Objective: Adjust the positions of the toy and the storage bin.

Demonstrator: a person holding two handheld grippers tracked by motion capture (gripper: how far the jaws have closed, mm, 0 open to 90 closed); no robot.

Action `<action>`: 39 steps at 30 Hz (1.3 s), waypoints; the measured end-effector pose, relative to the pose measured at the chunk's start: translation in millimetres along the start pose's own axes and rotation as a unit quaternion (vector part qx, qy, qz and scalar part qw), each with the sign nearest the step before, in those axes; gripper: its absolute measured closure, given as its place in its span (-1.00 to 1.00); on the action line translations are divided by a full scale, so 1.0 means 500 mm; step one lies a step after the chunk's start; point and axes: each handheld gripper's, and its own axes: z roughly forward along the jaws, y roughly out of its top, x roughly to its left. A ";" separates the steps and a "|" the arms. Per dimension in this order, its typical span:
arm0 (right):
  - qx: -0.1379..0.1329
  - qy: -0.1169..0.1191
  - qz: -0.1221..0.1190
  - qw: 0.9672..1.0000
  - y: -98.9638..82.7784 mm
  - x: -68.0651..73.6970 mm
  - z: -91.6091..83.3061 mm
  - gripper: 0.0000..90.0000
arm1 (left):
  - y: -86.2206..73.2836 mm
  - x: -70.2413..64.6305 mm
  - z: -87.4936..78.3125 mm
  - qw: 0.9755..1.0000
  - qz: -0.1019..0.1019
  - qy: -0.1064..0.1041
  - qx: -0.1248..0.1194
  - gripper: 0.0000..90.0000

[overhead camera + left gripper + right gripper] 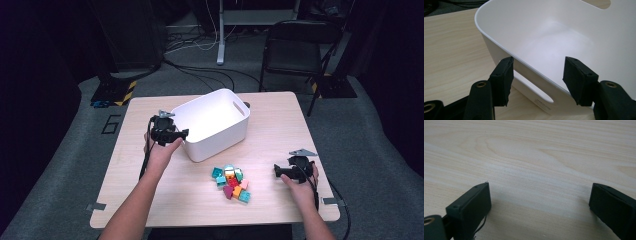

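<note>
A white plastic bin (220, 136) with handle slots stands on the wooden table (150, 175), back of centre. My left gripper (182, 135) is at the bin's near left corner. In the left gripper view its jaws (539, 65) straddle the bin's rim (499, 42), one pad outside the wall and one inside, with a gap on each side, so it is open. A pile of several coloured toy blocks (231, 182) lies in front of the bin. My right gripper (276, 171) rests low on the table to the right of the pile, jaws (539, 192) wide open over bare wood.
A black folding chair (295, 47) stands beyond the table's far right corner. Cables and a stand base (220, 55) lie on the grey floor behind. A small dark object (247, 105) sits just behind the bin.
</note>
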 end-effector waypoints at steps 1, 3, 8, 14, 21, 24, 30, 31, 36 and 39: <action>0.000 0.000 0.000 1.000 0.000 0.000 0.000 -0.93 | 0.000 0.000 0.000 1.000 0.000 0.000 0.000 -0.08; 0.000 0.000 0.000 1.000 0.000 0.000 0.000 -0.93 | 0.001 0.001 0.001 1.000 -0.004 -0.002 0.000 -0.06; 0.000 0.000 0.001 1.000 0.000 0.001 0.000 -0.93 | 0.003 0.005 0.003 1.000 -0.005 -0.005 0.000 0.07; 0.001 0.002 0.002 1.000 0.000 0.003 0.000 -0.93 | 0.005 0.007 0.006 1.000 -0.006 -0.008 -0.007 0.32; 0.002 0.002 0.004 1.000 0.000 0.005 -0.001 -0.93 | 0.011 0.012 0.008 1.000 0.007 -0.021 0.001 0.42; -0.001 0.004 0.001 1.000 0.000 0.006 0.000 -0.93 | 0.011 0.013 0.006 1.000 0.014 -0.020 0.005 0.48; -0.001 0.005 -0.001 1.000 0.000 0.006 0.000 -0.93 | 0.011 0.018 0.005 1.000 0.018 -0.025 0.004 0.54; -0.001 0.004 0.000 1.000 0.000 0.006 0.000 -0.93 | 0.011 0.018 0.004 0.999 0.021 -0.026 0.006 0.55; 0.000 0.004 0.000 1.000 0.000 0.007 0.000 -0.93 | 0.007 0.015 0.001 0.999 0.021 -0.026 0.003 0.55; 0.000 0.004 0.000 1.000 0.000 0.007 0.000 -0.93 | 0.005 0.016 -0.001 0.999 0.022 -0.028 0.005 0.53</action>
